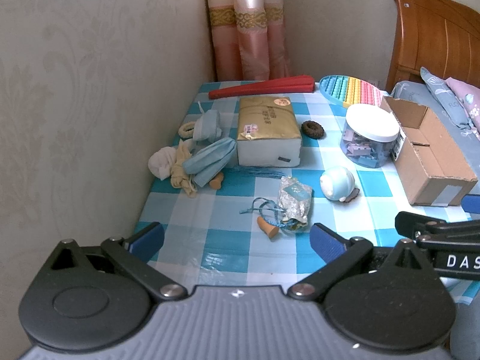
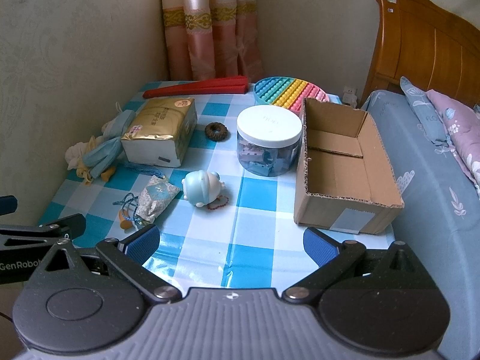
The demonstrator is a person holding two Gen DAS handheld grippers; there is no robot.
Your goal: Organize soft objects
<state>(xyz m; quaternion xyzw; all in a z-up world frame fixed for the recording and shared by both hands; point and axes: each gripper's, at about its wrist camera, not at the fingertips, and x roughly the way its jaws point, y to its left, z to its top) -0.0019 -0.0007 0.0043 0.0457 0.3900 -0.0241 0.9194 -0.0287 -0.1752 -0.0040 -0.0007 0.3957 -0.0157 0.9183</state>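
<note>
left gripper (image 1: 237, 238): I see fingers spread wide, nothing between, over the table's near edge
right gripper (image 2: 231, 241): same, wide apart, empty
soft pile (image 1: 192, 156): socks and cloths bunched at the left wall, touching the tissue pack (image 1: 267, 129)
sachet (image 1: 294, 202): just ahead of my left fingers
cardboard box (image 2: 345, 162): right side, empty

Soft daylight, mostly sharp (fisheye-bent, dark corners).

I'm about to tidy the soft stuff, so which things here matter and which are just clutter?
For the job:
blue cloth bundle
white sock ball
sachet pouch
brown scrunchie
cardboard box

Lying about:
tissue pack
block jar
red fan
pop toy
</note>
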